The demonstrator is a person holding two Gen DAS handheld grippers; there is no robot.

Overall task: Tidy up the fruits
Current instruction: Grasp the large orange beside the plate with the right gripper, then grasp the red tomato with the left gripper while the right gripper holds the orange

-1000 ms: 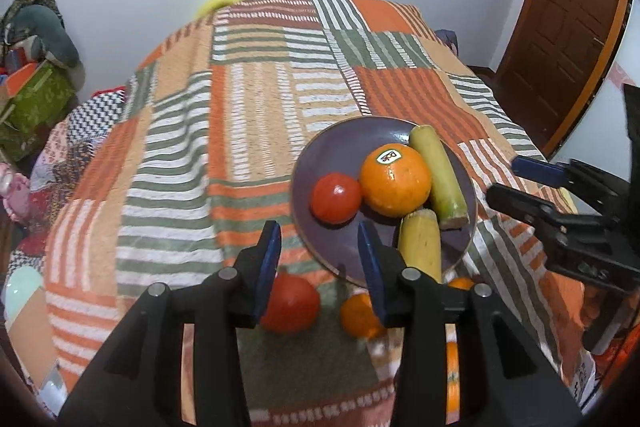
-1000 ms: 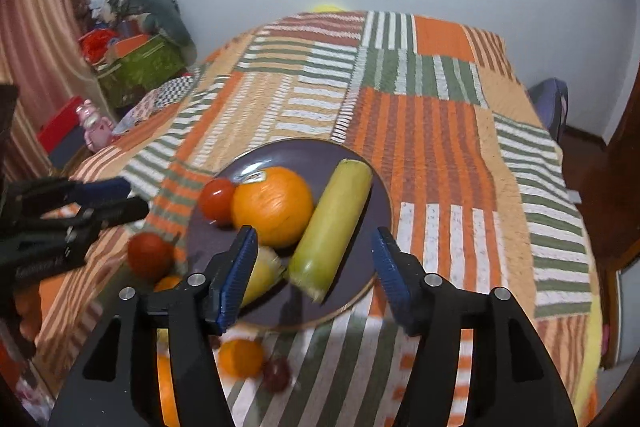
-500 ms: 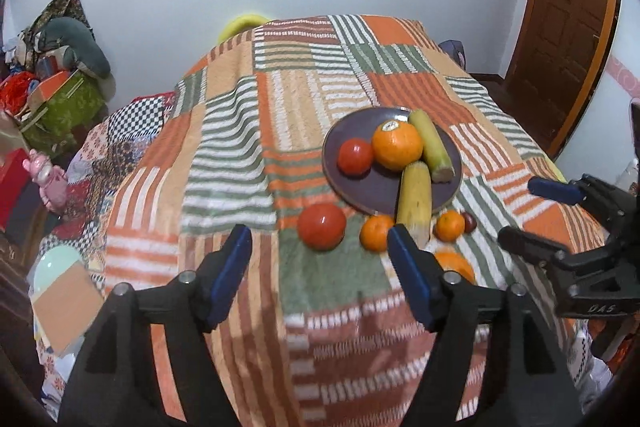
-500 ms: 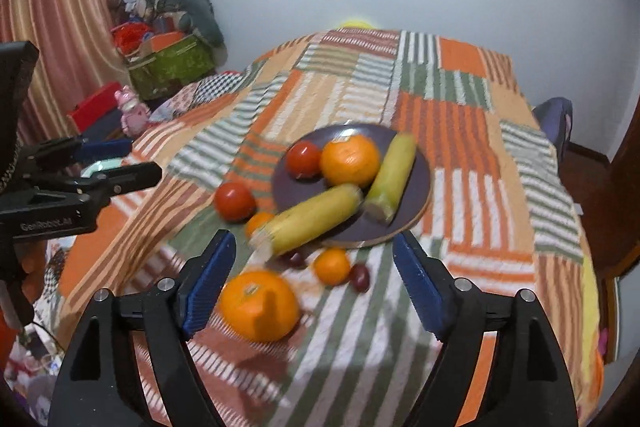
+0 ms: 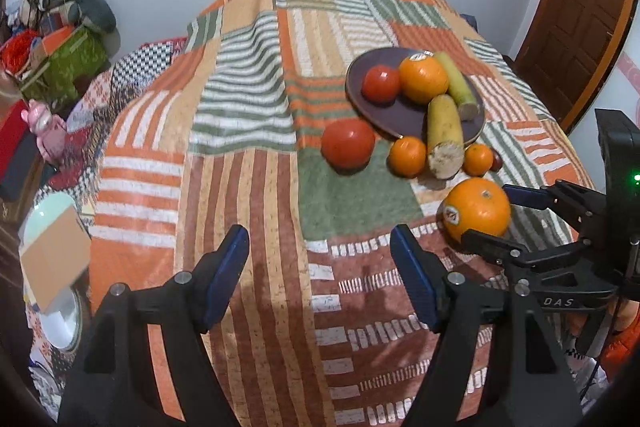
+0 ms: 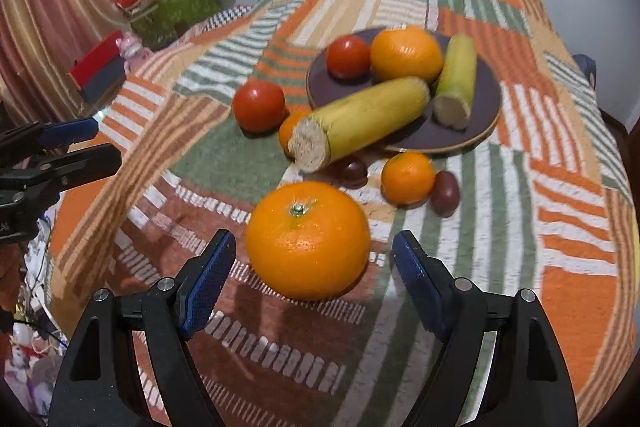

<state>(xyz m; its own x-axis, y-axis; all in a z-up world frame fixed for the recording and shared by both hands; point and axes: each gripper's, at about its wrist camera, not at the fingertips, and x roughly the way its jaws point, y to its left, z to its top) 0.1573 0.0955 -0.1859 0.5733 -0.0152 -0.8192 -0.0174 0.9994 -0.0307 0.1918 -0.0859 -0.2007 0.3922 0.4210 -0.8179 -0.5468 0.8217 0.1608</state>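
A dark plate (image 5: 368, 105) (image 6: 486, 107) on the patchwork cloth holds a tomato (image 5: 381, 83), an orange (image 5: 423, 79) and a green corn cob (image 5: 457, 85). A yellow corn cob (image 6: 360, 123) lies half over its rim. On the cloth are a big tomato (image 5: 348, 143) (image 6: 259, 105), two small oranges (image 5: 407, 156) (image 6: 408, 178), dark plums (image 6: 445, 187) and a large orange (image 6: 307, 239) (image 5: 477, 209). My right gripper (image 6: 312, 281) is open, its jaws on either side of the large orange, apart from it. My left gripper (image 5: 320, 275) is open and empty over the cloth's near part.
The cloth-covered table (image 5: 248, 163) drops off at its near and left edges. Boxes, bags and a pink toy (image 5: 42, 125) crowd the floor at the left. A wooden door (image 5: 576, 19) stands at the right. The right gripper also shows in the left wrist view (image 5: 500, 223).
Both grippers have pulled back from the plate toward the near table edge. The right gripper has come down close behind the large orange. Both stay open.
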